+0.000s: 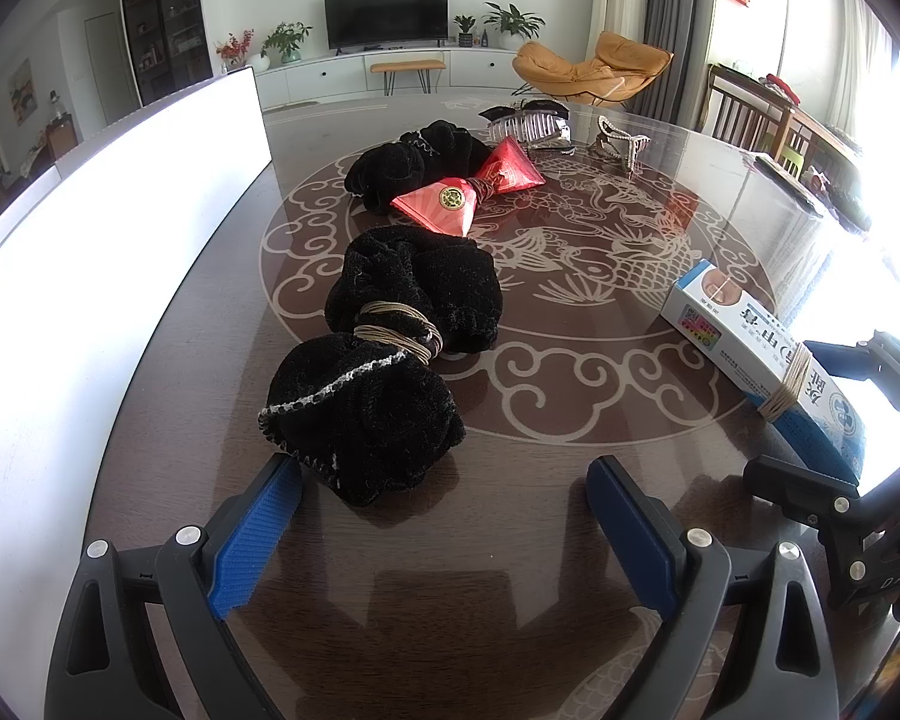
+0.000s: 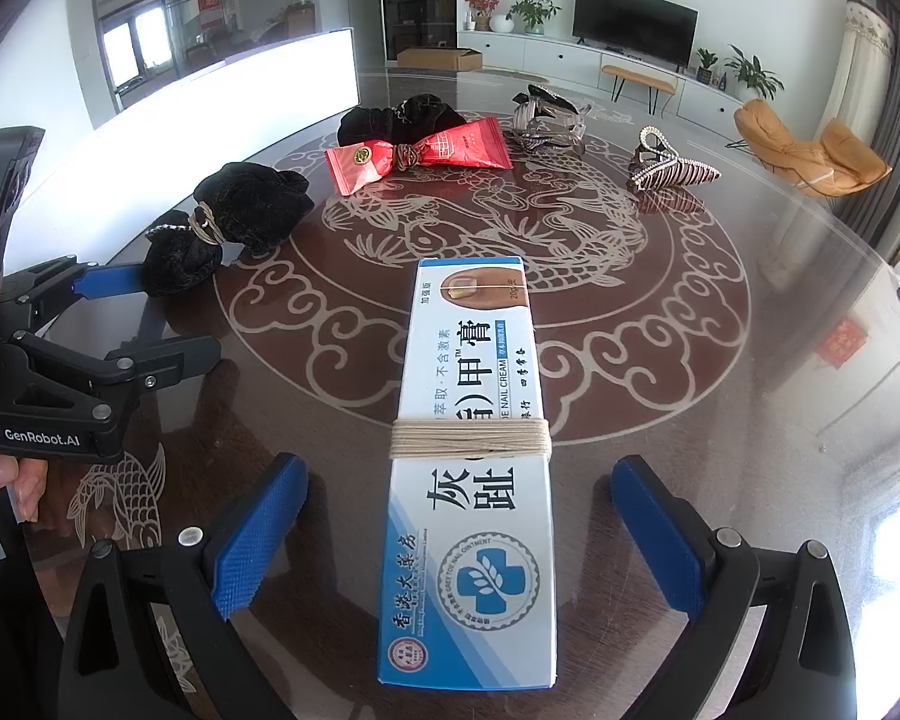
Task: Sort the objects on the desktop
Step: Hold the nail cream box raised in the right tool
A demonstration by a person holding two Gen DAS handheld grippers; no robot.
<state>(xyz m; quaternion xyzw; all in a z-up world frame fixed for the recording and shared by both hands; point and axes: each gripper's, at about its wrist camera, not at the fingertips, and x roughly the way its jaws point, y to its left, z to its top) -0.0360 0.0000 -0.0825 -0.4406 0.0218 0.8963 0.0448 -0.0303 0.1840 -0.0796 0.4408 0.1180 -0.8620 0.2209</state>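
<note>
A black velvet scrunchie [image 1: 378, 372] bound with tan cord lies on the table just ahead of my left gripper [image 1: 444, 480]. That gripper is open, and the scrunchie's near end rests by its left finger [image 1: 270, 516]. A white-and-blue nail cream box [image 2: 474, 450], wrapped with cord, lies flat between the fingers of my right gripper [image 2: 459, 480]. This gripper is open, with a gap on each side of the box. The right wrist view also shows the left gripper [image 2: 156, 318] beside the scrunchie [image 2: 228, 222]. The box [image 1: 750, 336] appears at the right of the left wrist view.
Farther back lie a red sachet [image 2: 420, 153] tied at its middle, a second black scrunchie [image 2: 402, 117], a clear hair claw [image 2: 549, 120] and a rhinestone hair claw [image 2: 669, 165]. A tall white panel [image 1: 90, 240] borders the round glass-topped table [image 2: 750, 390] on the left.
</note>
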